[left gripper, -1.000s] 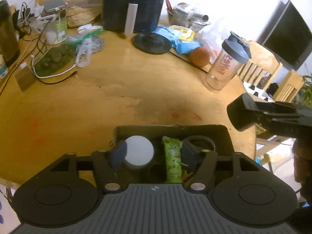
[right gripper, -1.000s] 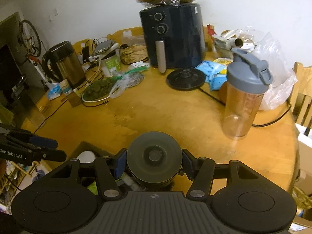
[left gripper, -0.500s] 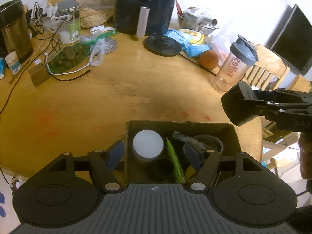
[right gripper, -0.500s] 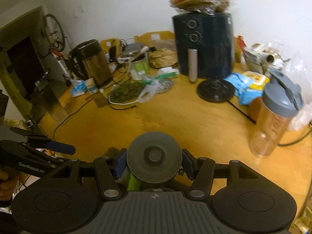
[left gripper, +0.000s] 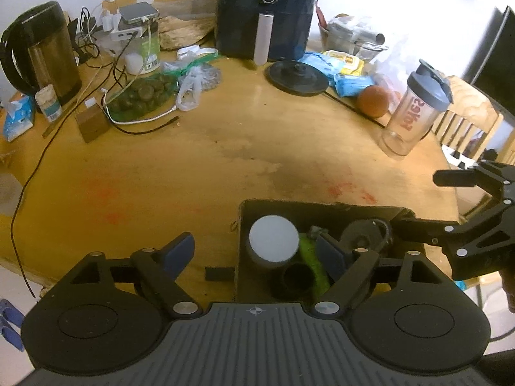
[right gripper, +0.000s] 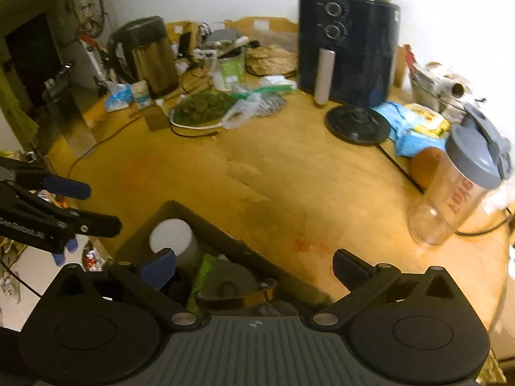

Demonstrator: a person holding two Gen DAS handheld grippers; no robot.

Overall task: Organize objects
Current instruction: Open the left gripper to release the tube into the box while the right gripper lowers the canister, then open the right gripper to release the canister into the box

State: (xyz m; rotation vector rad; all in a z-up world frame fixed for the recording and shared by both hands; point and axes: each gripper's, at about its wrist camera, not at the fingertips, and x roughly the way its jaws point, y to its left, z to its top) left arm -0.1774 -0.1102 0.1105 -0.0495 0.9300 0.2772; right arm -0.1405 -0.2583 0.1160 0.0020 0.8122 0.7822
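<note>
A dark cardboard box (left gripper: pixel 322 207) sits at the near edge of the wooden table (left gripper: pixel 193 167). It holds a white-lidded jar (left gripper: pixel 273 238), a green packet (left gripper: pixel 310 257), a black cup (left gripper: pixel 297 278) and a grey disc-lidded can (left gripper: pixel 360 236). The box (right gripper: pixel 206 225) also shows in the right wrist view, with the jar (right gripper: pixel 170 234), the packet (right gripper: pixel 201 278) and the can (right gripper: pixel 230 281). My left gripper (left gripper: pixel 257 254) is open and empty over the box's left wall. My right gripper (right gripper: pixel 254 265) is open and empty above the box, and shows at the right in the left wrist view (left gripper: pixel 457 206).
A shaker bottle (left gripper: pixel 415 109) and an orange (left gripper: pixel 373 101) stand at the right. A dark air fryer (left gripper: pixel 267 13), a black round base (left gripper: pixel 297 77), a kettle (left gripper: pixel 42 51), cables and bags (left gripper: pixel 145 96) crowd the back. A chair (left gripper: pixel 466 119) is beyond the table.
My right gripper has opened and let go of the grey disc-lidded can, which now lies in the box. My left gripper has shifted left and opened wider.
</note>
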